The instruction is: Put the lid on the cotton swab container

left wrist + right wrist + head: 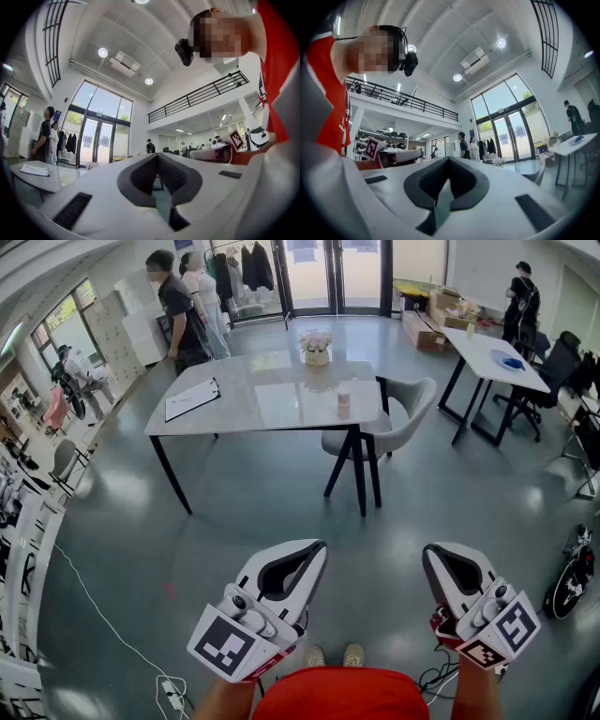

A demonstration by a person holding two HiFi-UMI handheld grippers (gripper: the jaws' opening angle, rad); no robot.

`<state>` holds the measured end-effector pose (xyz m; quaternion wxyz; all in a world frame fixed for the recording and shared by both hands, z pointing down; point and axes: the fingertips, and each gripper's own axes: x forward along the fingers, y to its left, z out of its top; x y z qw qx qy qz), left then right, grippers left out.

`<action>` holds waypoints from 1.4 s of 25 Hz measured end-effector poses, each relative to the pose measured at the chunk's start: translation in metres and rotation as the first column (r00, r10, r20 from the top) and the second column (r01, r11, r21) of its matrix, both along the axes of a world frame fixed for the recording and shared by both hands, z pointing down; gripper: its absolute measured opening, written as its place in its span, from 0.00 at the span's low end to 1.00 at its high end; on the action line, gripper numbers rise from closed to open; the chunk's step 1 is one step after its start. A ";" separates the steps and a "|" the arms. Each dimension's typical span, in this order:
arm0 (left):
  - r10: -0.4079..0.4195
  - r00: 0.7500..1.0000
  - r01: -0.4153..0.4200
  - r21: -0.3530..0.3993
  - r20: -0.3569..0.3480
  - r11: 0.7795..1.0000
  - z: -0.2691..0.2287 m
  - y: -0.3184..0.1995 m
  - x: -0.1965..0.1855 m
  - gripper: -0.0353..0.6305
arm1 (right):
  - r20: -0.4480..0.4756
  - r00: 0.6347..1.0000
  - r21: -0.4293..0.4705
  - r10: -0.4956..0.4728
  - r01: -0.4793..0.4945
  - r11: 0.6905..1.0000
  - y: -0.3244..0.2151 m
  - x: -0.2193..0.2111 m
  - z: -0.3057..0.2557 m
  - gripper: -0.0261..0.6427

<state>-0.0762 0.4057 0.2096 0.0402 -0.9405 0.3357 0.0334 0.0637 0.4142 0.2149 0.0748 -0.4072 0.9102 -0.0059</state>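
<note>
Left claw [317, 549]: shut tight, empty, low in front of me.
Right claw [429, 555]: closed too, holding nothing.
Cotton swab container [344, 400]: probably the small pale cylinder upright near the tabletop's [267, 395] near right corner, well apart from both claws; I cannot pick out a lid.
Step in hand: getting up to it, I judge.
Doing it well: open both claws early; steady the container with one, lower the lid level with the other.

Bright daylight through tall glass doors [323, 273], sheen on floor [253, 512], strong fisheye distortion at edges.
</note>
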 end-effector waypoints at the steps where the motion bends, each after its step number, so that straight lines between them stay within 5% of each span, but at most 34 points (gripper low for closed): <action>1: -0.004 1.000 0.005 0.017 -0.009 1.000 -0.003 -0.002 0.000 0.07 | 0.000 1.000 0.001 -0.001 0.001 1.000 -0.001 0.000 0.000 0.04; 7: -0.005 1.000 0.005 -0.010 0.012 1.000 0.001 -0.007 0.000 0.07 | 0.004 1.000 0.000 -0.012 0.012 1.000 -0.008 -0.002 0.002 0.04; 17: -0.020 1.000 0.021 0.055 -0.007 0.998 -0.010 -0.022 0.004 0.07 | 0.075 0.997 0.013 -0.027 0.027 1.000 -0.018 0.008 -0.005 0.06; 35: -0.092 0.996 0.092 0.055 0.002 0.994 -0.006 -0.085 0.049 0.07 | 0.089 0.996 -0.012 -0.029 0.030 0.999 -0.075 0.086 0.011 0.06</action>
